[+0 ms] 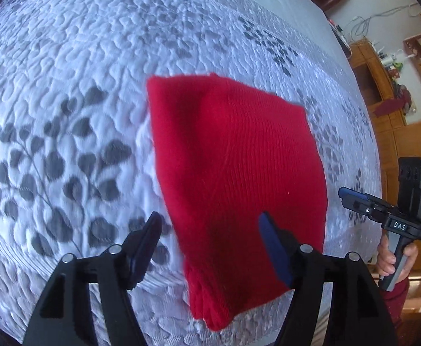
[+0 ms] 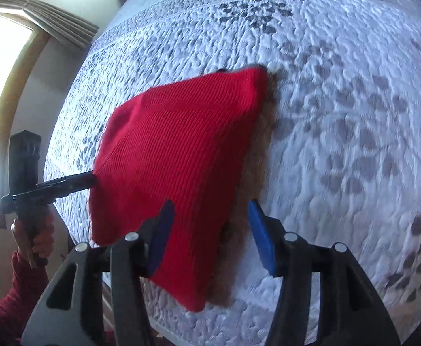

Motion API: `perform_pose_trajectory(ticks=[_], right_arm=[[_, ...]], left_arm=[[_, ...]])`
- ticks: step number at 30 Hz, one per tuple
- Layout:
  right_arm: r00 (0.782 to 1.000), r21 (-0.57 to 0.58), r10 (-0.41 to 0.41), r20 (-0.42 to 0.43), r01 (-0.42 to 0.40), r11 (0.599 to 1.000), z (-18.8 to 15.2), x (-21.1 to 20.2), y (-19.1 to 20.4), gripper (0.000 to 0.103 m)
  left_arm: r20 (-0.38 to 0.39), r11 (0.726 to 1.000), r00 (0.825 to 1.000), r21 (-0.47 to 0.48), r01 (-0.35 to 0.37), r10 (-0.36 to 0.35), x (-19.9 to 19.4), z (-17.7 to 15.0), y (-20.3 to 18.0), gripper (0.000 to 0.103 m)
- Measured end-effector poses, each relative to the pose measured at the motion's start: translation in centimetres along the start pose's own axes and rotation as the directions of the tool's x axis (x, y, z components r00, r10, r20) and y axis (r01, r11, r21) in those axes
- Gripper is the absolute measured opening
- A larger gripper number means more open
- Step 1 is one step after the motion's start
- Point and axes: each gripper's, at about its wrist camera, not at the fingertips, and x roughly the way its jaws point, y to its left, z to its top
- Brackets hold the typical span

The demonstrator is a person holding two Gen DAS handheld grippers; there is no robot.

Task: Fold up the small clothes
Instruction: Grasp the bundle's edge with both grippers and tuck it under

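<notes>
Left wrist view: my left gripper (image 1: 210,248) stands wide, gripping nothing, above the near edge of the folded red garment (image 1: 233,161). My right gripper (image 2: 207,230) is likewise spread and empty. The garment lies flat near the bed's (image 2: 340,121) near edge.

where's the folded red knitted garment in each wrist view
Left wrist view: the folded red knitted garment lies centre to lower right on the white quilted bedspread with grey leaves, its near end by the right-hand finger of the left gripper.
Right wrist view: the garment lies centre-left, its near edge between the spread fingers of the right gripper.
Shared landmark: the bedspread's grey leaf print.
</notes>
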Motion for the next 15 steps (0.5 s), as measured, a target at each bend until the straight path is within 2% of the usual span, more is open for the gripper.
perform_pose_trajectory(ticks=[3,7,11,15], right_arm=[[0.999,0.003,0.024,-0.032,-0.024,1.000,-2.2,0.7,0.8,0.062],[0.996,0.022,0.037,-0.077,-0.035,0.999,-5.2,2.0,1.0,0.064],[0.991,0.050,0.025,-0.131,-0.018,0.999,-7.8,4.1,0.5,0.050],[0.994,0.035,-0.012,-0.104,0.016,0.999,-8.4,4.6,0.3,0.041]], left_arm=[[-0.029,1.000,1.000,0.015,0.008,-0.008,0.6,-1.5,-0.9,0.070],[-0.072,0.999,0.997,0.048,-0.015,0.018,1.5,-4.0,-1.6,0.070],[-0.125,0.993,0.989,0.089,-0.073,0.084,3.2,-6.2,-1.2,0.069],[-0.106,0.987,0.988,0.131,-0.095,0.110,3.6,-6.8,-1.3,0.067]])
